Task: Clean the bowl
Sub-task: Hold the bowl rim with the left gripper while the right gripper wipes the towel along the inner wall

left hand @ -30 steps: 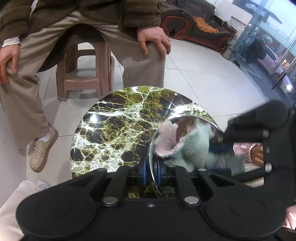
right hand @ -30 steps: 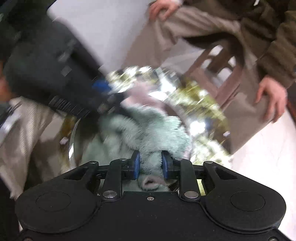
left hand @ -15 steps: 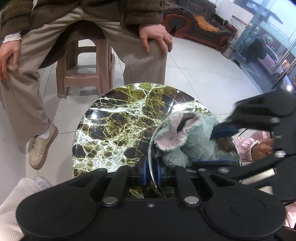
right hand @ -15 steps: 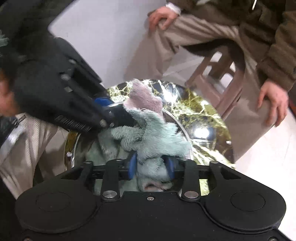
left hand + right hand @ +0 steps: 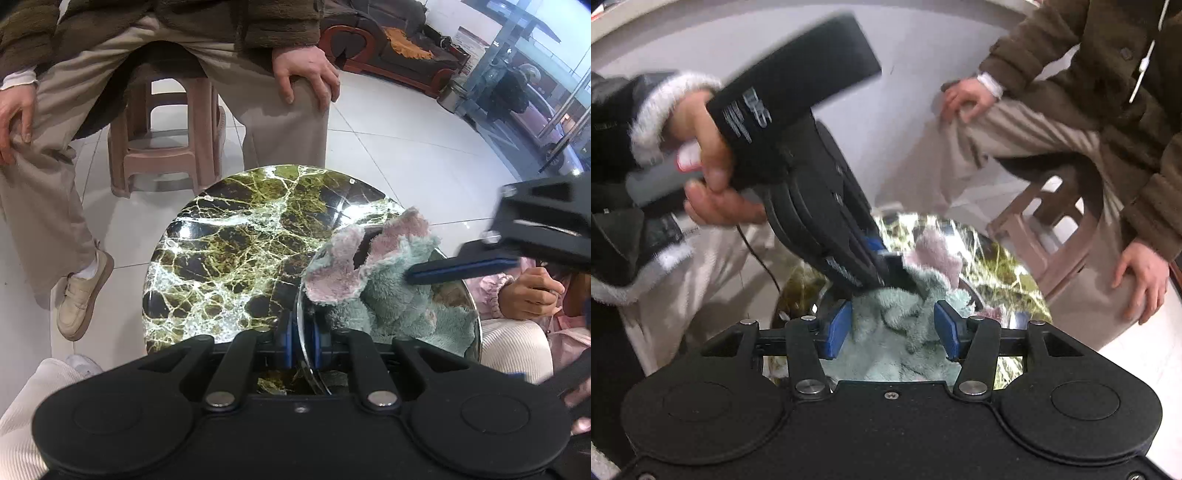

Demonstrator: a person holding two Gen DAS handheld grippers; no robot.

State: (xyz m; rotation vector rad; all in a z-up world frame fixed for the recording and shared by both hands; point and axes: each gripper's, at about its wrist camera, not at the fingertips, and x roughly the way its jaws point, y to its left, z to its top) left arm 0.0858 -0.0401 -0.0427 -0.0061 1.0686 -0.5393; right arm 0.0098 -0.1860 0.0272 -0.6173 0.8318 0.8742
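Note:
A shiny metal bowl (image 5: 476, 321) stands at the right edge of a round green marble table (image 5: 229, 258). A fluffy teal and pink cloth (image 5: 391, 299) is bunched inside it. My left gripper (image 5: 303, 339) is shut on the bowl's near rim. In the right wrist view my right gripper (image 5: 892, 328) hovers over the cloth (image 5: 897, 354) with its jaws opening. The cloth lies between the blue pads (image 5: 836, 328), which do not press on it. In the left wrist view one of the right gripper's pads (image 5: 461, 266) reaches in from the right, over the cloth.
A person in beige trousers sits on a pink plastic stool (image 5: 166, 147) just beyond the table. A hand (image 5: 528, 295) in a pink sleeve rests at the right beside the bowl. White tiled floor surrounds the table; a sofa (image 5: 399, 48) stands far back.
The right gripper's jaws have spread off the cloth and the gripper has lifted a little. The cloth stays bunched in the bowl. The left gripper keeps its hold on the rim.

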